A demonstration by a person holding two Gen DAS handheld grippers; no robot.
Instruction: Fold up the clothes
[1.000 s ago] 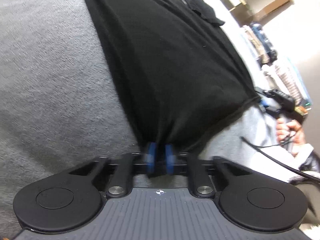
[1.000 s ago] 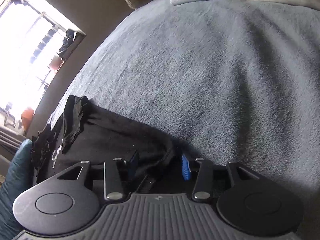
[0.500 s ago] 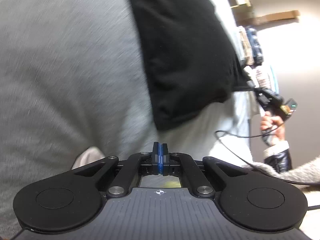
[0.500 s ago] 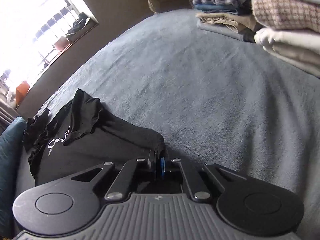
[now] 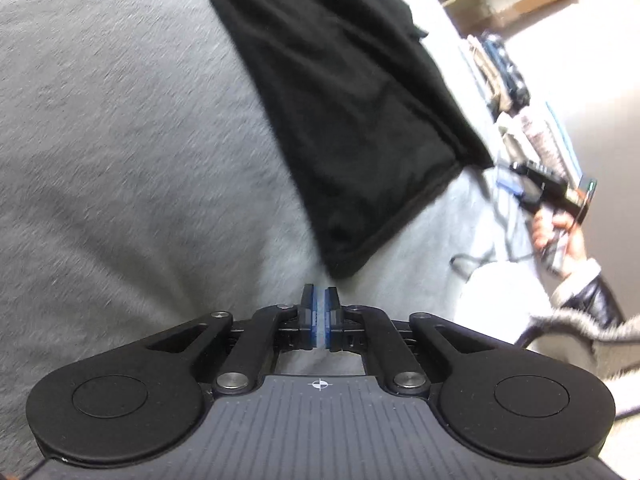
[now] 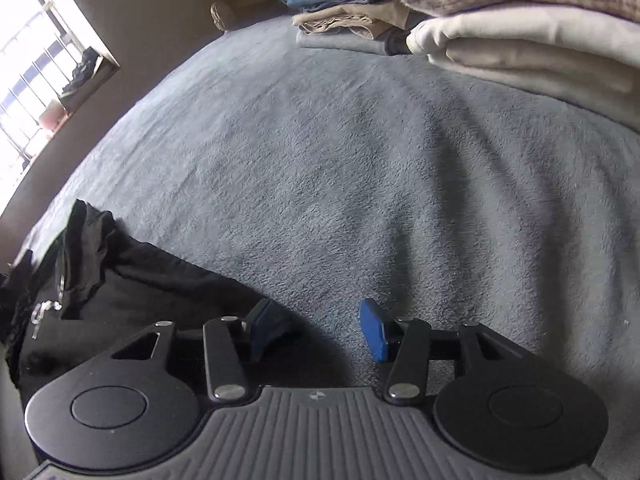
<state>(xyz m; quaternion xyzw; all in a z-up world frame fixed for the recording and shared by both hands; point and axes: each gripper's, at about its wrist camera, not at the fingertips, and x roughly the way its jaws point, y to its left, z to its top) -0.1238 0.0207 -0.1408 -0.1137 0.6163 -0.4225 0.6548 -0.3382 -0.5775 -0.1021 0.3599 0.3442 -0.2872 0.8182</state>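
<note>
A black T-shirt [image 5: 360,100] with white print lies flat on the grey blanket [image 5: 120,160]. Its near hem corner ends just ahead of my left gripper [image 5: 320,312], which is shut with nothing between its blue pads. In the right wrist view the same black T-shirt [image 6: 140,292] fills the lower left. My right gripper [image 6: 316,332] is open, its left finger [image 6: 260,326] over the shirt's corner and its right finger [image 6: 374,336] over bare blanket. The left wrist view also shows the right gripper [image 5: 552,188] held by a hand [image 5: 560,232] beside the shirt's far hem corner.
Stacks of folded clothes [image 6: 520,40] sit on the blanket at the upper right, with more folded clothes [image 6: 340,8] behind them. A window [image 6: 28,80] is at the far left. A cable [image 5: 480,256] trails near a fuzzy sleeve [image 5: 580,320].
My left gripper let go of the hem, closed empty, drew back, and is now near the hem corner. My right gripper, shut on the shirt's corner half a second ago, has opened and released it.
</note>
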